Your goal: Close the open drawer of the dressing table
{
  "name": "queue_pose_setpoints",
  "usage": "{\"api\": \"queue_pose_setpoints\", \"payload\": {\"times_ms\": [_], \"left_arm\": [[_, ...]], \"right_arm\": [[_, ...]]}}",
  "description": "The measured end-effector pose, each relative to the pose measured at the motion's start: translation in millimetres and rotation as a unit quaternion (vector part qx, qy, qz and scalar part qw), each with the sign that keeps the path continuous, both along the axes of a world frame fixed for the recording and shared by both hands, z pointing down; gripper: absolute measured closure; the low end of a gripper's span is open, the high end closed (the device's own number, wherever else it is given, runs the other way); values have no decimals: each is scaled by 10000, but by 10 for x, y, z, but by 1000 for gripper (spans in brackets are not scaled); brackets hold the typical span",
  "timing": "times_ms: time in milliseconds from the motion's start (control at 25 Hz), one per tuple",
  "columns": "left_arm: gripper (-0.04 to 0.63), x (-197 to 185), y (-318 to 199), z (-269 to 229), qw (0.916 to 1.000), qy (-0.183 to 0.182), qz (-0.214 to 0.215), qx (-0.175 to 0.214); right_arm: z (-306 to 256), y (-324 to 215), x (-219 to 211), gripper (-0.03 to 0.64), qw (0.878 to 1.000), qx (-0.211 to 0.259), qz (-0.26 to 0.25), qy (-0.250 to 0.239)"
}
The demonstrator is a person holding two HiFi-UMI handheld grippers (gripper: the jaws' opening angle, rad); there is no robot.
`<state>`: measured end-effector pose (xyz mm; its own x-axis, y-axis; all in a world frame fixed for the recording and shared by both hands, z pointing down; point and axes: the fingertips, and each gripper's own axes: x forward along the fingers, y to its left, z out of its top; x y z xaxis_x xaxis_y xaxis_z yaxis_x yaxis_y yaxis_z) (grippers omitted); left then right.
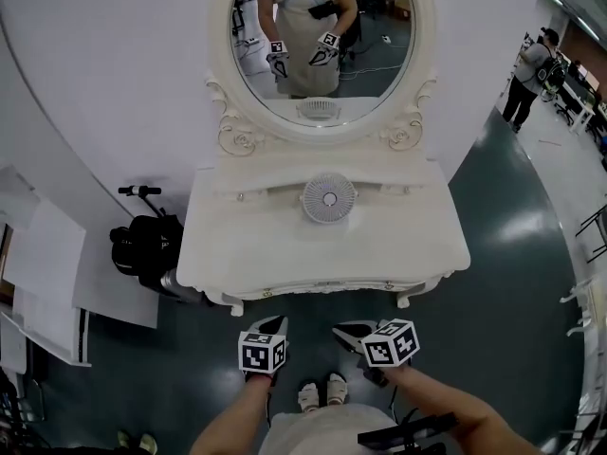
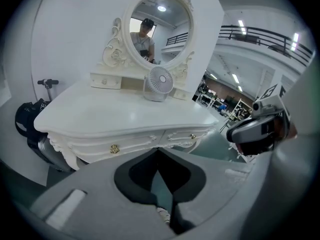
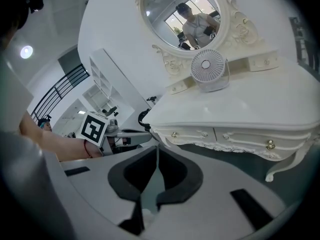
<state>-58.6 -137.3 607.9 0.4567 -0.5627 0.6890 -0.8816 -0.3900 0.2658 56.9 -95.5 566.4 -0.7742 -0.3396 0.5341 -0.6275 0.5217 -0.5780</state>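
Note:
The white dressing table stands against the wall under an oval mirror. Its front drawers with brass knobs sit flush with the table's front in both gripper views. My left gripper hangs just in front of the table's front edge, left of centre, with its jaws shut on nothing. My right gripper is beside it, to the right, and its jaws also meet with nothing between them. Neither gripper touches the table.
A small white fan stands at the back of the tabletop. A black bag and scooter sit on the floor left of the table, beside white boards. A person stands far right. My feet are below the grippers.

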Motion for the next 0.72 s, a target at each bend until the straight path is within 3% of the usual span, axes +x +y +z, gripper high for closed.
{"api": "queue_pose_setpoints", "payload": {"times_ms": [280,720], "left_arm": [[586,161,279,-300,9991,365,137,145],[586,315,683,-809,9905,1311,254,327]], "right_arm": [[-140,158,88,598,9999,72,-95,-89],[-501,395,167,598,9985,284,-184,-428]]}}
